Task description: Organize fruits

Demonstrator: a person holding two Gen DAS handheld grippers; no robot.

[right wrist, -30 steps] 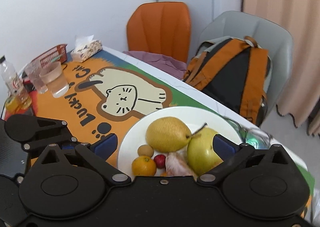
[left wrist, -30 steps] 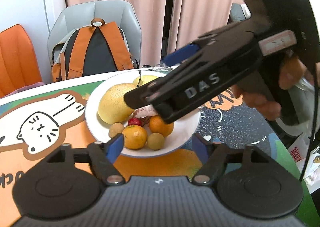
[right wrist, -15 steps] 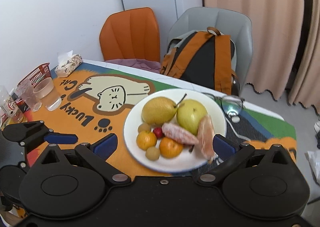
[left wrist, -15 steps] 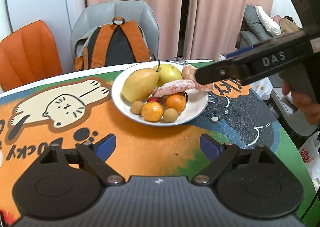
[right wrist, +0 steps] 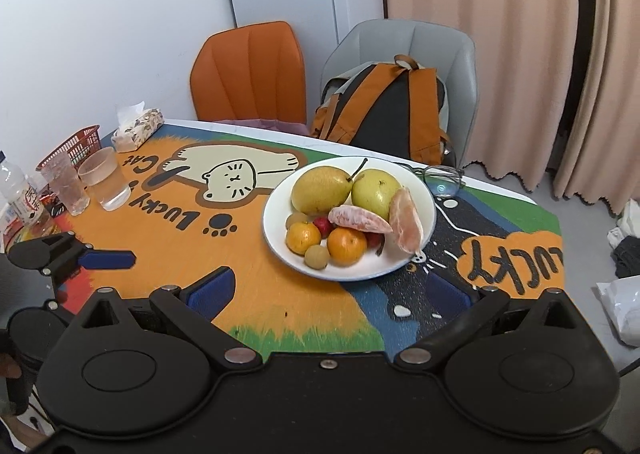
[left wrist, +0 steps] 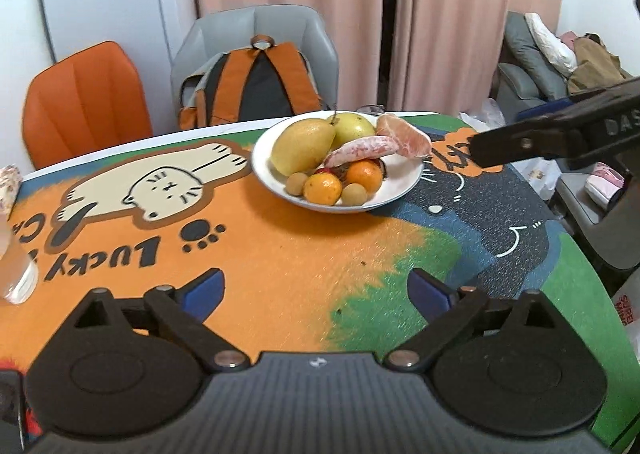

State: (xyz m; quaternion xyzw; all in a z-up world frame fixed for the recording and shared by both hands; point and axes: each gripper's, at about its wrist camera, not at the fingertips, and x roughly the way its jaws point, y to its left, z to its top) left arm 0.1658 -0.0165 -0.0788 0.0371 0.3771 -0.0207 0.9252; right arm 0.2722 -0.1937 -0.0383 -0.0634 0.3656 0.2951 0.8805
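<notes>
Fruits [right wrist: 344, 213] on plate [right wrist: 430, 213] | left gripper [left wrist: 316, 290] opening, empty | right gripper [right wrist: 340, 290] empty

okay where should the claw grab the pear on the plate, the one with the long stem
Grip the pear across its wide belly, coming from above on the plate's left side. It lies on its side with its stem against the green fruit, and small fruits crowd its near edge, so only the left flank looks free.

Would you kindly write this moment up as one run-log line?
left gripper: jaws opening, empty | right gripper: jaws open, empty | plate: pears, oranges, pomelo segments on it | both grippers short of plate
</notes>
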